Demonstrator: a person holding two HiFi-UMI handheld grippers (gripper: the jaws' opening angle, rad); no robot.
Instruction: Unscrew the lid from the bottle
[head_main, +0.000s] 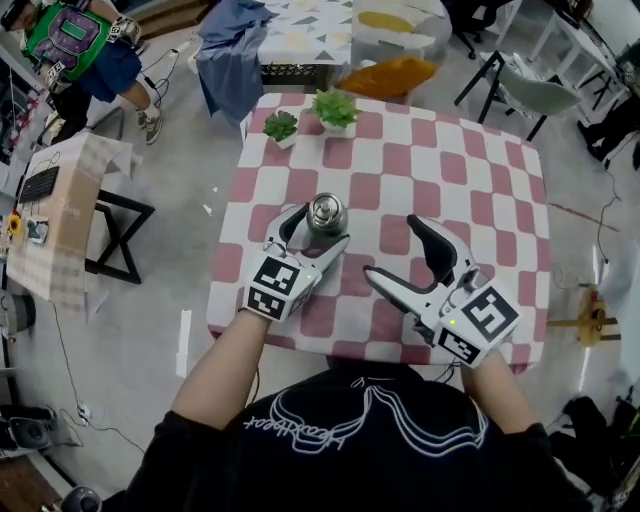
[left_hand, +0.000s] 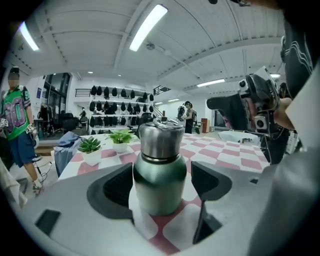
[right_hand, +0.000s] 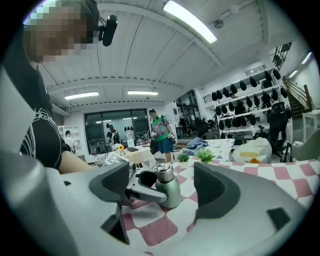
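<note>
A green bottle (head_main: 326, 213) with a steel lid (left_hand: 160, 139) stands upright on the pink-and-white checked table (head_main: 480, 180). My left gripper (head_main: 322, 228) is open with the bottle's body (left_hand: 160, 175) between its jaws. A gap shows at the right pad; the left pad (left_hand: 116, 186) sits close beside the bottle. My right gripper (head_main: 392, 248) is open and holds nothing, a short way right of the bottle and pointing towards it. In the right gripper view the bottle (right_hand: 168, 190) and the left gripper (right_hand: 145, 187) appear ahead between the right jaws.
Two small potted plants (head_main: 281, 127) (head_main: 335, 108) stand at the table's far left. A low side table (head_main: 60, 210) with clutter is off to the left, and a person in green (head_main: 75, 40) stands beyond it. A chair (head_main: 530, 95) is at the far right.
</note>
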